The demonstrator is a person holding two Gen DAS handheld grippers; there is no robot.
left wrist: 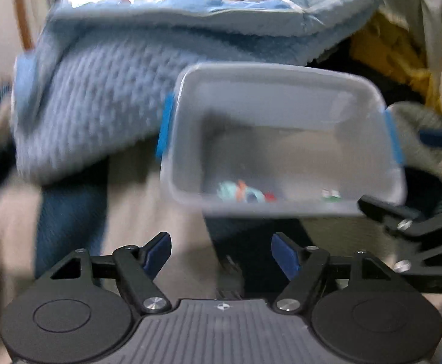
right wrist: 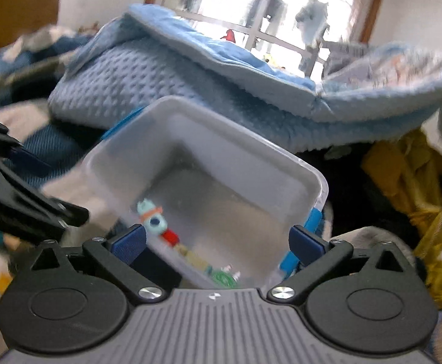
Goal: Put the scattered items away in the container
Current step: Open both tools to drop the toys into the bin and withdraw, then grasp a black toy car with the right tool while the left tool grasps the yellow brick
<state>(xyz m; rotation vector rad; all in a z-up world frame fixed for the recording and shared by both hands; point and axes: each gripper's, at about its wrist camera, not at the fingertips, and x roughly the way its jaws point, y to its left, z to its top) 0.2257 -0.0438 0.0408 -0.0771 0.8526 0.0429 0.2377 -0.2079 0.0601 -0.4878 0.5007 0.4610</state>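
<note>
A clear plastic container [left wrist: 281, 91] with blue side clips stands on the bedding; it also shows in the right wrist view [right wrist: 172, 115]. Inside lie small toys: a teal and orange figure [left wrist: 236, 192] [right wrist: 151, 217], a red block [right wrist: 170, 237], a green piece [right wrist: 222, 279]. My left gripper [left wrist: 221, 253] is open and empty, a little short of the container's near wall. My right gripper [right wrist: 218, 242] is open and empty, its jaws spread over the container's near corner. The right gripper's arm shows at the right edge of the left wrist view [left wrist: 403, 227].
A folded light blue blanket [left wrist: 99, 106] [right wrist: 190, 85] lies behind and left of the container. Yellow cloth [right wrist: 409, 176] lies to the right. Dark blue and beige bedding [left wrist: 69, 212] lies underneath. A window [right wrist: 266, 9] is at the back.
</note>
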